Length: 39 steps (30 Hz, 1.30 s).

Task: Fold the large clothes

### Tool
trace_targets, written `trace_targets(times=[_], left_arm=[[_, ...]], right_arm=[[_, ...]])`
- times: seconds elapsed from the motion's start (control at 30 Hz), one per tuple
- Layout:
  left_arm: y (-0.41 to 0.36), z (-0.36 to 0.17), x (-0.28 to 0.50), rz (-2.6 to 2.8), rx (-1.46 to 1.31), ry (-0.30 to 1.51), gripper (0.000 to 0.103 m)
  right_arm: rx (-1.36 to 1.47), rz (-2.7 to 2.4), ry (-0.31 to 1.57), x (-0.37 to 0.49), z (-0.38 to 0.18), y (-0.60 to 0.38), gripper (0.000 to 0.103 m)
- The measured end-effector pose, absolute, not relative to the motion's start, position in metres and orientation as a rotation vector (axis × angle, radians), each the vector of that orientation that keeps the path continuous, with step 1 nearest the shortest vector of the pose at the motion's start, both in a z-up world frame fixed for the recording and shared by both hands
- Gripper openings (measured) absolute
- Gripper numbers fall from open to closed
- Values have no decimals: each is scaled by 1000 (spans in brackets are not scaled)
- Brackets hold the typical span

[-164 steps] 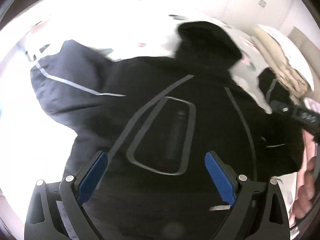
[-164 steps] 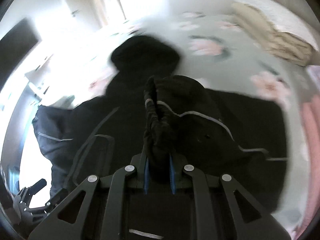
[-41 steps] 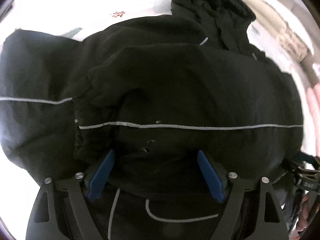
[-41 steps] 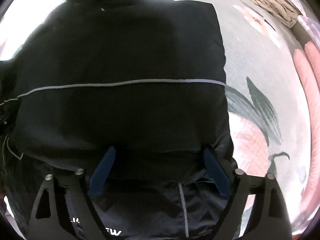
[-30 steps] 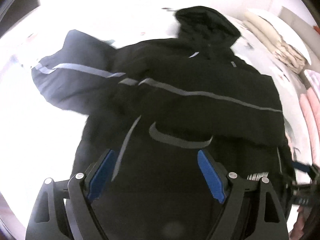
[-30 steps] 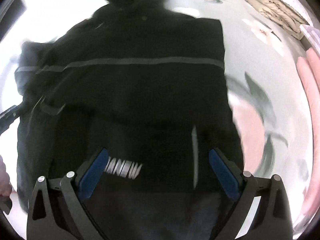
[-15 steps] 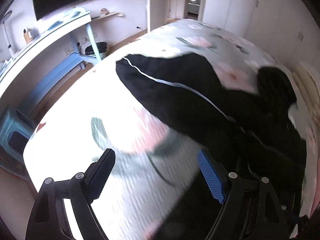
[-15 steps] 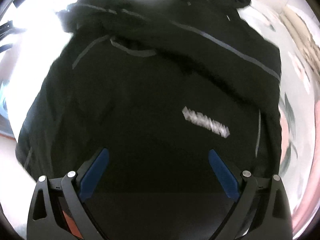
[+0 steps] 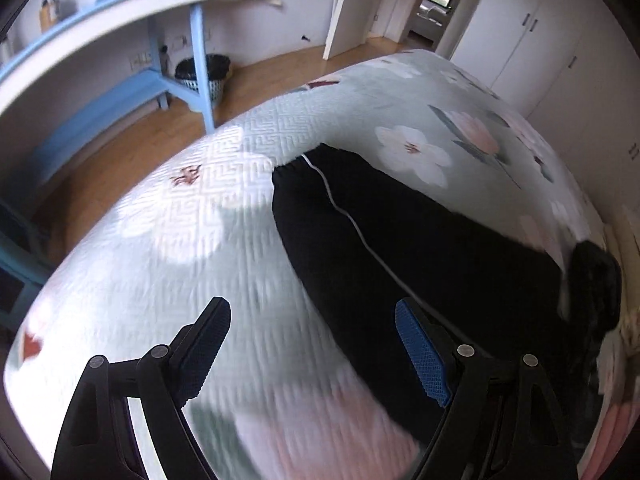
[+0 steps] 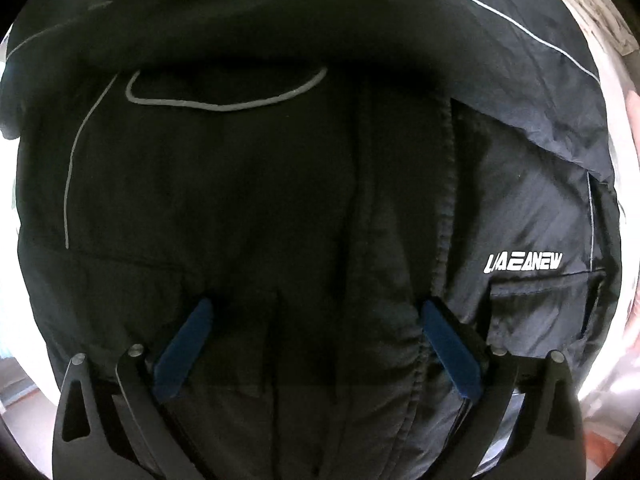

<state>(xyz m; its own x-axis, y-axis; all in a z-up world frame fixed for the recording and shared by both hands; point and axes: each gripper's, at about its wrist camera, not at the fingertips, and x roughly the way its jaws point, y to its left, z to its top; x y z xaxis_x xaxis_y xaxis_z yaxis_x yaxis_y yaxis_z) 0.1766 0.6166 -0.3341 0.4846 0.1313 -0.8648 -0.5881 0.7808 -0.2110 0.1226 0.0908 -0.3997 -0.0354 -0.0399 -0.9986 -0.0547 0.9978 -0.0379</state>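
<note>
Black jacket (image 9: 420, 240) lies on floral bed (image 9: 180, 232); far end cut off by frame. Left gripper (image 9: 316, 344) jaws spread, over blurred bedspread. Right gripper (image 10: 316, 344) jaws spread, empty, close over jacket front, bed mostly hidden.

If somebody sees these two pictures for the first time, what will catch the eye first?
The black jacket fills the right wrist view, with white lettering at its right side between the open right gripper and the edge. In the left wrist view, one long sleeve lies across the flowered bedspread, ahead of the open left gripper. A blue desk stands behind.
</note>
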Motion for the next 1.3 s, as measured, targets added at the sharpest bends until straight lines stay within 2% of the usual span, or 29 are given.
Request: trace_targets(times=[0.23, 0.37, 0.43, 0.47, 0.5, 0.57, 0.6, 0.77, 0.83, 0.93, 1.07, 1.17, 1.3], left_arm=[[680, -397, 242, 462, -715, 1006, 85], [693, -414, 262, 480, -718, 1007, 85], [688, -413, 274, 460, -656, 1009, 68], [685, -412, 277, 425, -643, 1005, 45], [681, -409, 278, 413, -627, 1001, 32], [672, -396, 272, 398, -593, 980, 20], [669, -386, 265, 414, -575, 966, 19], [688, -336, 176, 618, -625, 836, 20], [690, -342, 150, 631, -669, 879, 20], [674, -359, 135, 649, -534, 974, 20], [670, -364, 126, 639, -531, 952, 20], [668, -352, 123, 627, -514, 930, 20], [653, -329, 121, 590, -452, 901, 20]], right_arm=[[-86, -10, 1600, 116, -398, 99, 103], [-83, -14, 1595, 121, -397, 108, 103], [-81, -13, 1593, 121, -398, 111, 103], [-80, -12, 1594, 120, -399, 109, 103], [-78, -14, 1597, 120, -399, 107, 103], [-75, -25, 1600, 121, -392, 107, 101], [-71, -24, 1581, 124, -383, 109, 95], [-73, 41, 1404, 149, -340, 127, 94], [-76, 64, 1303, 173, -322, 142, 94], [-78, 63, 1223, 210, -317, 158, 94], [-43, 42, 1164, 252, -337, 171, 94], [-30, 19, 1249, 269, -373, 178, 93], [-113, 11, 1265, 274, -389, 190, 100]])
